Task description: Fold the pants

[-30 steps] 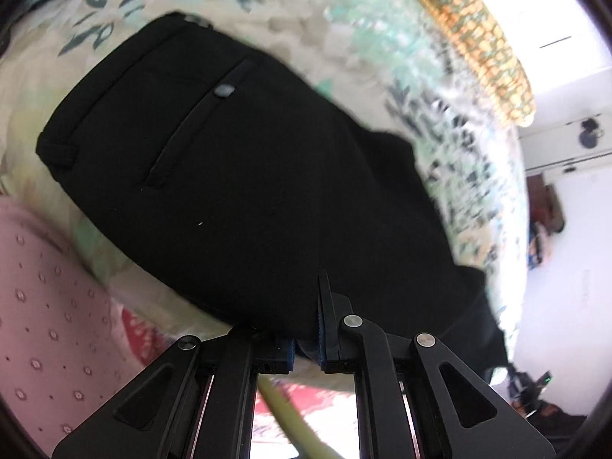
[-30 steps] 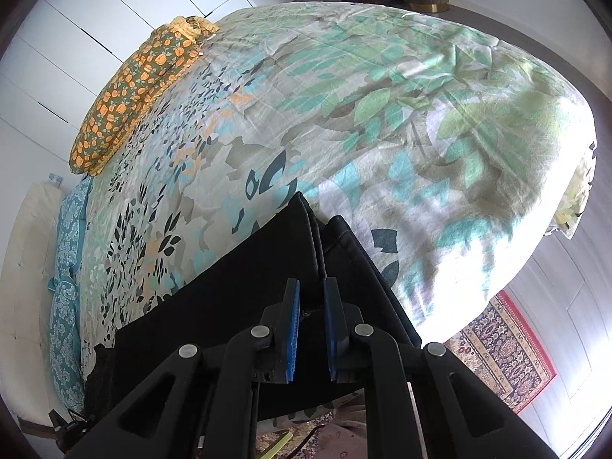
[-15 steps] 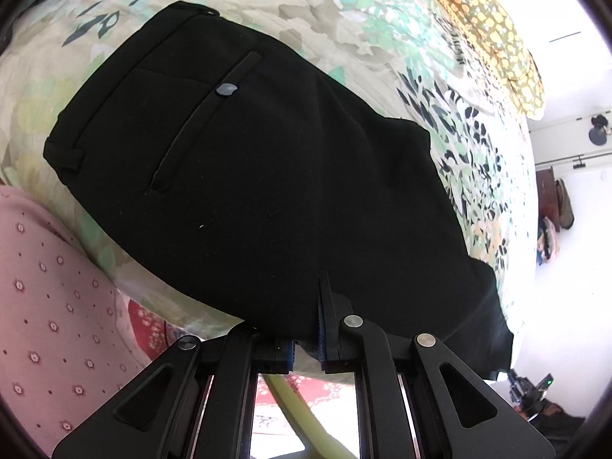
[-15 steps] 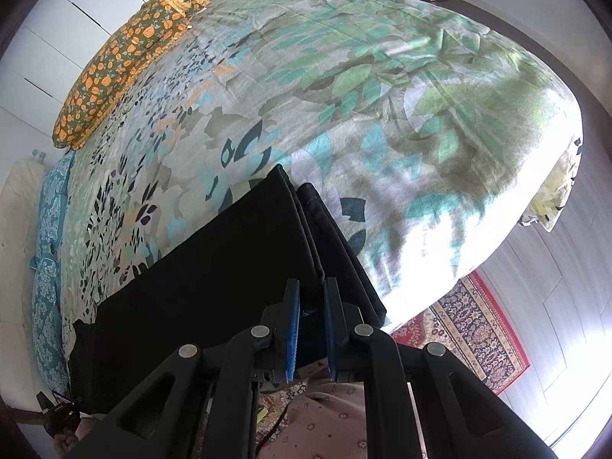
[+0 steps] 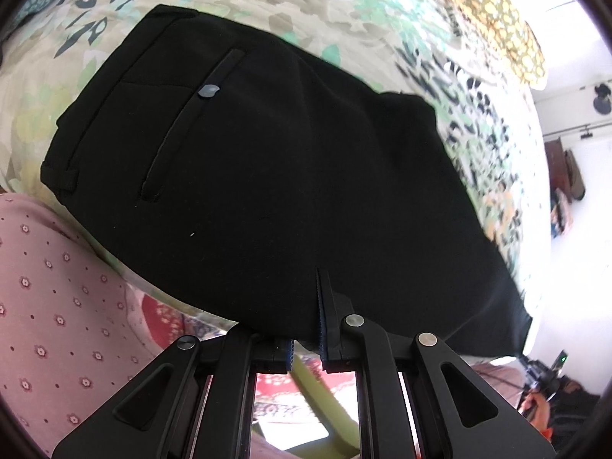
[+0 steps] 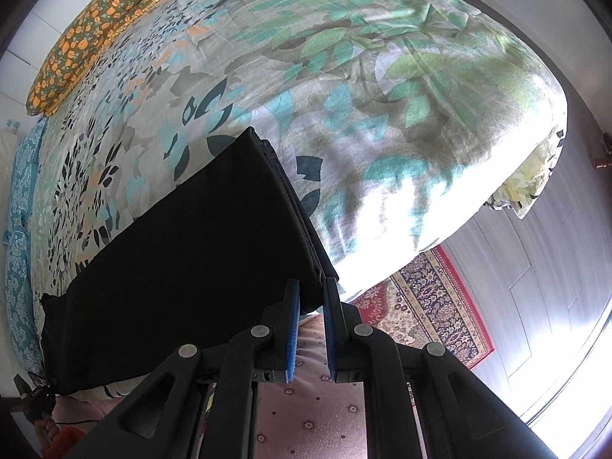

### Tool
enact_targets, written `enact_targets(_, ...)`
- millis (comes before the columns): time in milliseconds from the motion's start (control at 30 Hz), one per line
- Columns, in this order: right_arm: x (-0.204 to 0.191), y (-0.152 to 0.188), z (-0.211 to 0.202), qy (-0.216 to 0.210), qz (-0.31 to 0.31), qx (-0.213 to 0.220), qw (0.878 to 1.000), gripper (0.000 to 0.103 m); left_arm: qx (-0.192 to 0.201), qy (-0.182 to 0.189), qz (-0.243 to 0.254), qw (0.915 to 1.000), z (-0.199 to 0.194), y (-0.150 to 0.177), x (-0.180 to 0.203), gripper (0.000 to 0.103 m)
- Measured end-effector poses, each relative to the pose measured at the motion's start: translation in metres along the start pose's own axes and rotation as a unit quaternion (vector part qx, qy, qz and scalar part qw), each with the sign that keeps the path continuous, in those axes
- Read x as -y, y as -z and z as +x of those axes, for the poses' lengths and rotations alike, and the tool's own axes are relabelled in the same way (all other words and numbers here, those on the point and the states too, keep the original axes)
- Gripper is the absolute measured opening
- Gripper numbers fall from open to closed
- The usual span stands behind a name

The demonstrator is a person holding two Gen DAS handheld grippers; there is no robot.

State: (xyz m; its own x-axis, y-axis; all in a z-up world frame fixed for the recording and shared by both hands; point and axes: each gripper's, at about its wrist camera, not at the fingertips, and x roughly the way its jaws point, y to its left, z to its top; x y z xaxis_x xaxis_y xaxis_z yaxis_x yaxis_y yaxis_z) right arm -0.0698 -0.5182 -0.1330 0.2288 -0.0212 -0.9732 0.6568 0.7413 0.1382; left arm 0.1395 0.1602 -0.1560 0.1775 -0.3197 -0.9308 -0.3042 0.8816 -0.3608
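Our 2 claws, left claw point(image 5: 306, 329) and right claw point(image 6: 310, 306), still pinch the black pants point(image 5: 275, 176). The pants have slid nearer the bed point(image 6: 382, 114) edge, flat for folding.

Pants point(image 5: 275, 176): black woven cloth, matt, smooth; pocket button point(image 5: 208, 91) dull grey with a slight sheen. Bedspread point(image 6: 382, 95): printed leaf-pattern cloth, matt, lightly creased. Pillow point(image 6: 95, 26): orange floral cloth, matt. Grippers point(image 5: 308, 344) point(image 6: 310, 329): black matt plastic with shiny metal rivets; pads point(image 6: 292, 329) are blue and ribbed, rubbery in look. Rug point(image 6: 432, 306): patterned woven pile. Floor point(image 6: 554, 267): grey wood-look planks, slightly glossy. Pink dotted garment point(image 5: 57, 306): soft matt cloth.
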Motion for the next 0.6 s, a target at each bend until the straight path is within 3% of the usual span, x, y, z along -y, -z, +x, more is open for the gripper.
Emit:
enact_targets(333, 0.004, 0.004, 0.012, 0.008, 0.009, 0.002, 1.0, 0.012, -0.013, -0.04, 0.014, 0.999, 0.02, 0.002, -0.003, 0.008)
enact_targets(433, 0.009, 0.004, 0.016, 0.0, 0.027, -0.002, 1.0, 0.013, -0.021, -0.041, 0.012, 0.9989, 0.019, 0.003, -0.005, 0.017)
enact_targets(467, 0.013, 0.003, 0.017, -0.008, 0.037, -0.003, 0.999, 0.016, -0.028, -0.042, 0.001, 0.9987, 0.019, 0.003, -0.008, 0.028)
enact_targets(500, 0.016, 0.003, 0.016, -0.016, 0.047, -0.003, 0.999, 0.028, -0.032, -0.045, -0.005, 0.9985, 0.018, 0.004, -0.011, 0.04)
enact_targets(533, 0.019, 0.004, 0.014, -0.02, 0.053, -0.002, 0.998, 0.038, -0.034, -0.053, -0.01, 0.998, 0.016, 0.006, -0.013, 0.046)
enact_targets(567, 0.021, 0.004, 0.009, -0.023, 0.057, 0.006, 0.998, 0.057, -0.034, -0.059, -0.011, 0.9976, 0.013, 0.009, -0.014, 0.05)
enact_targets(600, 0.021, 0.005, 0.002, -0.027, 0.059, 0.021, 0.998, 0.062, -0.033, -0.064, -0.008, 0.9974, 0.008, 0.013, -0.014, 0.051)
